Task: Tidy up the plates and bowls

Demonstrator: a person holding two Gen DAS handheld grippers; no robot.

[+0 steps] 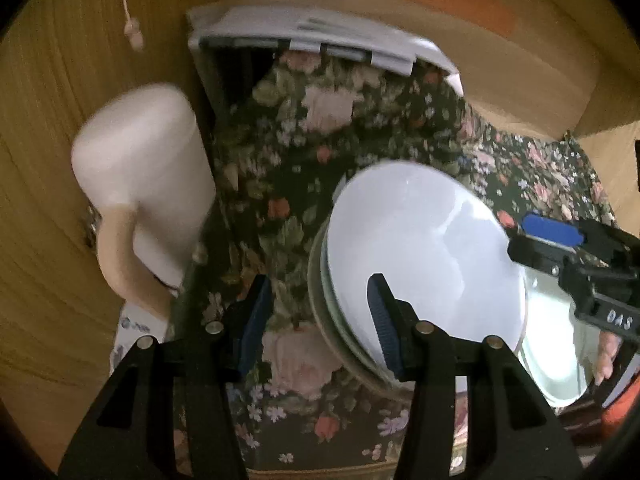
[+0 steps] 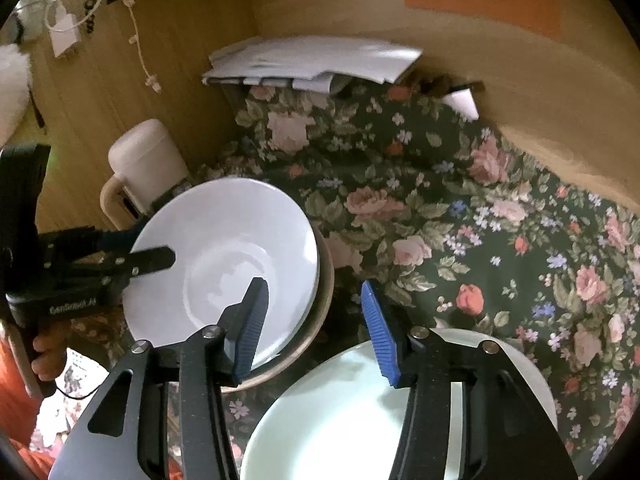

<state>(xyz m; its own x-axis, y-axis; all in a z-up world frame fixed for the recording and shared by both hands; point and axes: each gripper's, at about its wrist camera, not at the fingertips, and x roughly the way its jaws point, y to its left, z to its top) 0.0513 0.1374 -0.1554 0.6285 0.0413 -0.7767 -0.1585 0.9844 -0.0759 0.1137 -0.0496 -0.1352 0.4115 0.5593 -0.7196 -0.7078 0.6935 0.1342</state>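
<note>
A white bowl [image 1: 424,248] sits on top of a stack of bowls, the lowest one beige-rimmed [image 1: 340,354], on the floral cloth. It also shows in the right wrist view [image 2: 224,256], tilted in the beige bowl [image 2: 316,320]. A pale green plate [image 2: 340,420] lies at the front right, also in the left wrist view [image 1: 556,360]. My left gripper [image 1: 316,320] is open, its right finger over the bowl's near rim, and shows in the right wrist view [image 2: 132,256]. My right gripper [image 2: 316,320] is open above the gap between bowls and plate.
A cream jug with a handle [image 1: 148,192] stands at the left by the wooden wall, also in the right wrist view [image 2: 140,164]. A stack of white papers on a rack [image 2: 312,60] lies at the back. Floral cloth [image 2: 480,220] covers the table.
</note>
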